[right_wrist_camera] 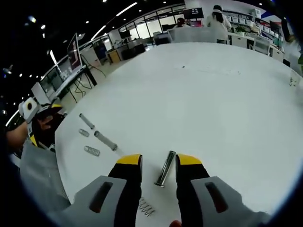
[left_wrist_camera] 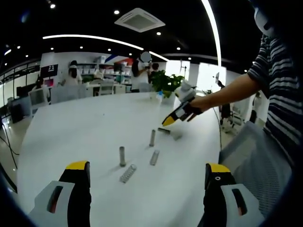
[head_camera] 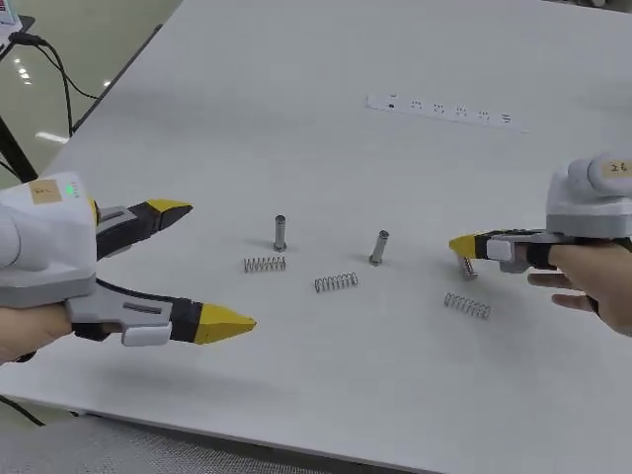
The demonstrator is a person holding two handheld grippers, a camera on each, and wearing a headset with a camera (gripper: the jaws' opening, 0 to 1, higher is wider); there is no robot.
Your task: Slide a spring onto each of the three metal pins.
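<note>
Standing apart on the white desk (head_camera: pixel 296 148), nearer its near edge than its far one, are the left pin (head_camera: pixel 280 233) and the middle pin (head_camera: pixel 379 247). Three springs lie flat on the near-edge side of the pins: the left spring (head_camera: pixel 265 264), the middle spring (head_camera: pixel 336 282) and the right spring (head_camera: pixel 467 306). None of them is on a pin.

The left gripper (head_camera: pixel 197 265) hovers by the near left corner with its jaws spread wide and nothing between them. The right gripper (right_wrist_camera: pixel 158 163) has its jaws drawn in on either side of the third pin (right_wrist_camera: pixel 165 168) – a sliver of desk shows beside the pin, so I cannot tell whether it is pinched.

Bare desk stretches to the far edge, where a power strip (head_camera: pixel 439 111) lies – wide room on all sides
</note>
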